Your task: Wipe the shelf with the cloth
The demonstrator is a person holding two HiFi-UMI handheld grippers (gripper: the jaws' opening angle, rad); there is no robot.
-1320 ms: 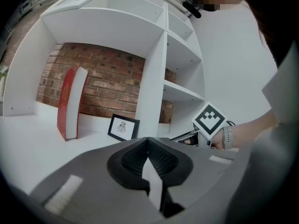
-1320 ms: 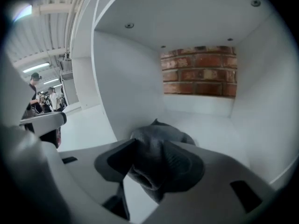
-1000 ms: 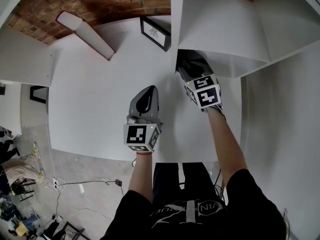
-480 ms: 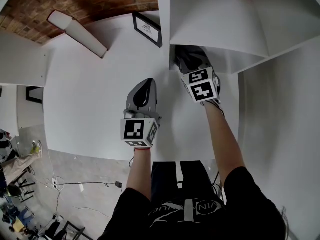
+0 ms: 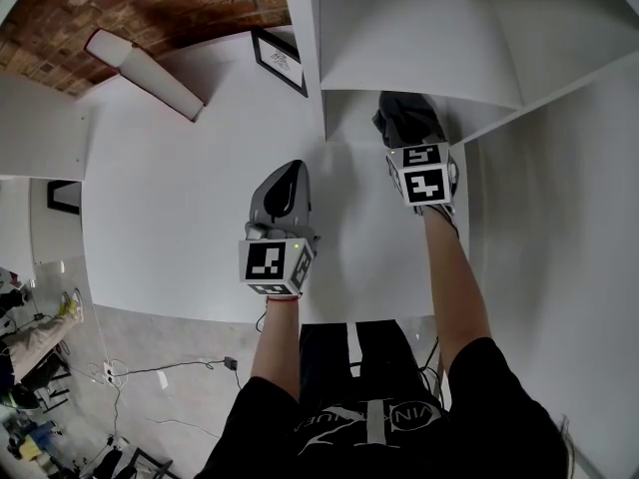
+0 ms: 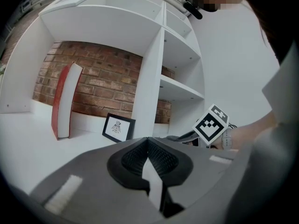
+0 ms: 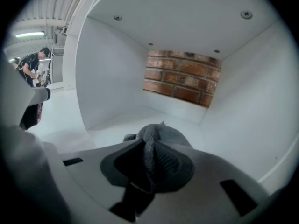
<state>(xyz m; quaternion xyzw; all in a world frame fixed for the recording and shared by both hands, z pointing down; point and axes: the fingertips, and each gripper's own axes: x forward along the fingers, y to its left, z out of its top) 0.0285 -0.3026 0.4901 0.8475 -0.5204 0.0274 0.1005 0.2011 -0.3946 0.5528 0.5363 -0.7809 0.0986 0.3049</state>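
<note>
Where the person's right arm reaches into the white shelf [image 7: 117, 122] compartment, the right gripper [image 7: 149, 148] has the grey cloth [image 7: 161, 133] between its jaws. The jaws are closing, and both dark pads press on a bunched fold of the fabric. The rest of the cloth mounds up just ahead of the jaws, low over the compartment floor. It looks to be resting on the floor, though the contact itself is hidden behind the gripper body.

In the head view the cloth [image 5: 404, 118] sits at the mouth of the compartment, right of the upright divider [image 5: 300, 28]. The right gripper [image 5: 411, 140] is directly behind it.

The left gripper [image 5: 292, 173] hangs outside the shelf, over the white counter [image 5: 170, 198] and well apart from the cloth. Its own view shows the left gripper [image 6: 148, 146] with jaws together and nothing between them.

Past it:
- a small framed picture [image 6: 118, 127] leans against the brick wall [image 6: 93, 80]
- a red-and-white book [image 6: 63, 101] stands tilted farther left
</note>
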